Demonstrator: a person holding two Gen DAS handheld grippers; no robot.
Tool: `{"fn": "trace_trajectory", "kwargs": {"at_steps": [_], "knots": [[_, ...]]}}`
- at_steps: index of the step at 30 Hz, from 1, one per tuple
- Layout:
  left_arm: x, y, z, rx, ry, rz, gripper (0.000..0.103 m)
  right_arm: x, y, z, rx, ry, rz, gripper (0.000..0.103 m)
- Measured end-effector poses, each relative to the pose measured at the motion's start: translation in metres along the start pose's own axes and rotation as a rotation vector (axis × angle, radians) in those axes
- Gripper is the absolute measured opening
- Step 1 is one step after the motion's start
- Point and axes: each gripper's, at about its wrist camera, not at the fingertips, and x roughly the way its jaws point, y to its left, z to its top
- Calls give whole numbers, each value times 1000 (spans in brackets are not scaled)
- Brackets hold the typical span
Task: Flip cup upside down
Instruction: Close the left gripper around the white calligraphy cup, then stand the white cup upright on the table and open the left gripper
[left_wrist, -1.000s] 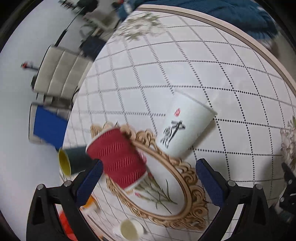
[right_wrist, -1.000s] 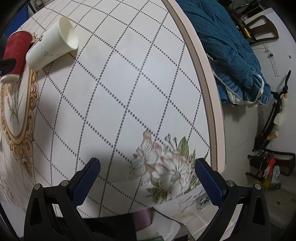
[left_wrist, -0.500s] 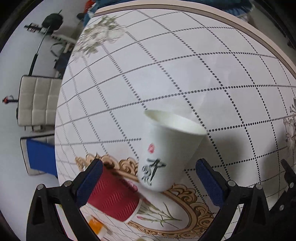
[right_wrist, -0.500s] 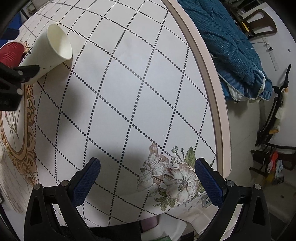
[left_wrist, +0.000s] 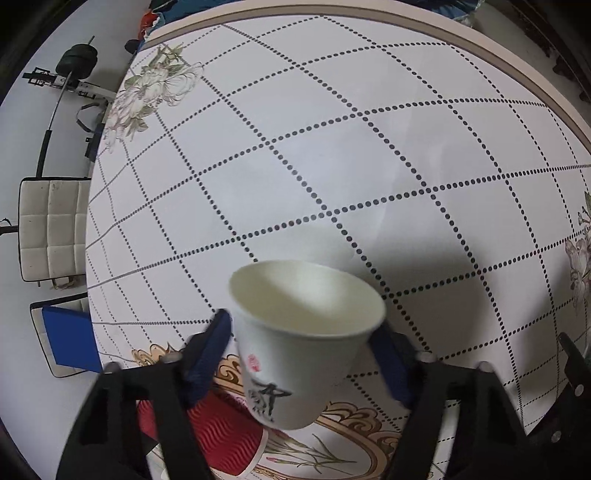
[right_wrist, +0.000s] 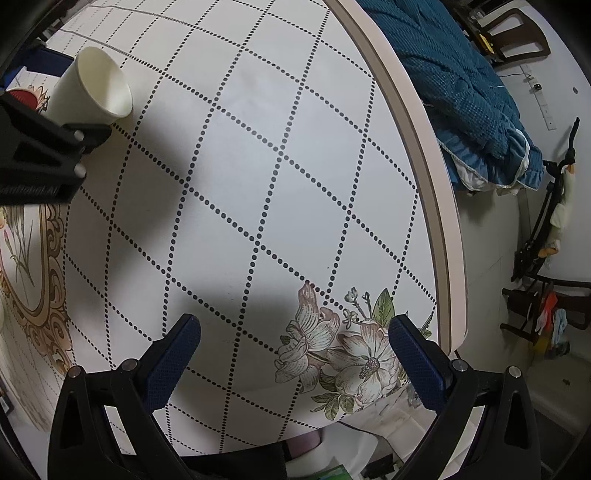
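Left claw (left_wrist: 301, 347): my two blue pads sit against the sides of the white paper cup (left_wrist: 303, 339), closed about to its width; whether they press or only touch I cannot tell, since the frame is blurred there.
Right claw (right_wrist: 293, 354): wide open, holding nothing, hanging over the flower print near the table (right_wrist: 295, 166) edge.
Where the cup is: between my left pads, mouth tipped up and away from me, its bottom over the gold oval print; from the right camera its lower rim looks to be on or just above the cloth.
Risk, crushing: thin paper wall, so too hard a squeeze could dent it oval.
Risk, slipping: the sides taper, so in my judgement a loose hold lets it slide out as I turn my wrist.
Risk, knocking: the red ribbed cup (left_wrist: 221, 432) lies just beside my left pad; swinging the turn could hit it.
Left view only: the pads, the cup's black and red marks, the red cup's body.
Right view only: the cup (right_wrist: 94, 90) from the side and its tilt over the table.
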Motion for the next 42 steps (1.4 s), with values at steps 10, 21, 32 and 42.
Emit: {"fn": "trace_trajectory", "kwargs": {"at_steps": [10,21,32,42], "knots": [[-3,3,-7,-76,-11,-28,64,3,-5,0,17,4,0,103],[-13,11,-30,-216,5,-106,63,-1,-2,-8,20,-5,13,103],[-38,26,-94,-468,33,-214,64,-17,5,-28,9,-32,59,103],[-53,20,-204,-811,77,-341,64,-39,34,-64,-82,-70,113,103]]}}
